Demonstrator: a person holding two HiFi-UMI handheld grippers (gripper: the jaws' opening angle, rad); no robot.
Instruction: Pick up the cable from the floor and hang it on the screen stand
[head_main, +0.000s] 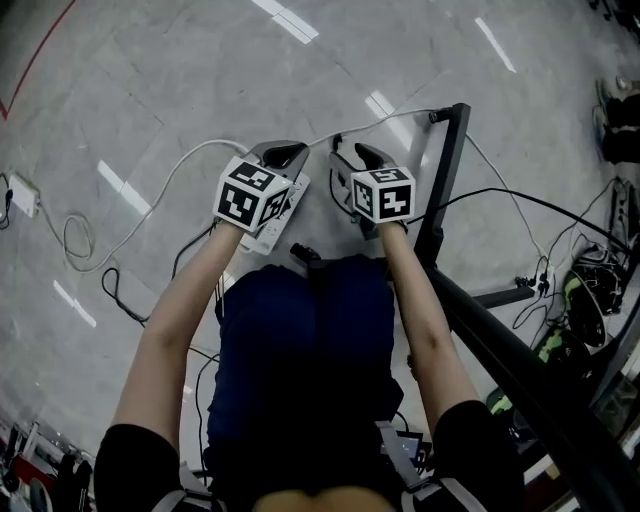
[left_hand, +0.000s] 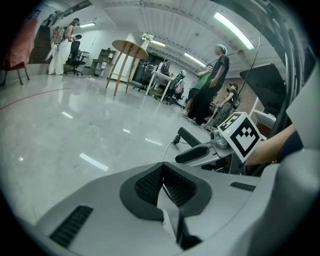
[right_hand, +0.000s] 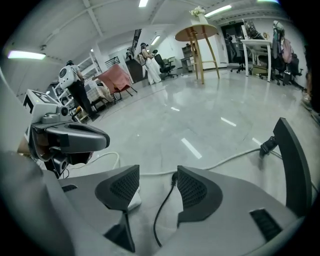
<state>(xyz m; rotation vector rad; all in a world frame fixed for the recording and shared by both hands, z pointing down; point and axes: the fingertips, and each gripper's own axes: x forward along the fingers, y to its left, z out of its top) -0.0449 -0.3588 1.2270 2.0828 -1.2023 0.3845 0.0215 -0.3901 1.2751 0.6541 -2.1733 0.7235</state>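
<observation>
L gripper (left_hand: 161, 170) together, R gripper (right_hand: 157, 175) apart round black cable (right_hand: 165, 205); screen stand (head_main: 450, 170) just rt, floor (head_main: 150, 80) open.

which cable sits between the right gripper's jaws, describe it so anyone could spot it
In the right gripper view, a white cable runs left across the floor from the black screen stand. Nearer, between the open jaws of the right gripper, a thin black cable curves up to a small plug. Its neighbour is white; it is black.

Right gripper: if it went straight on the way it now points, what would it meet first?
Probably the black cable lying on the floor between its open jaws, though depth is unclear.
</observation>
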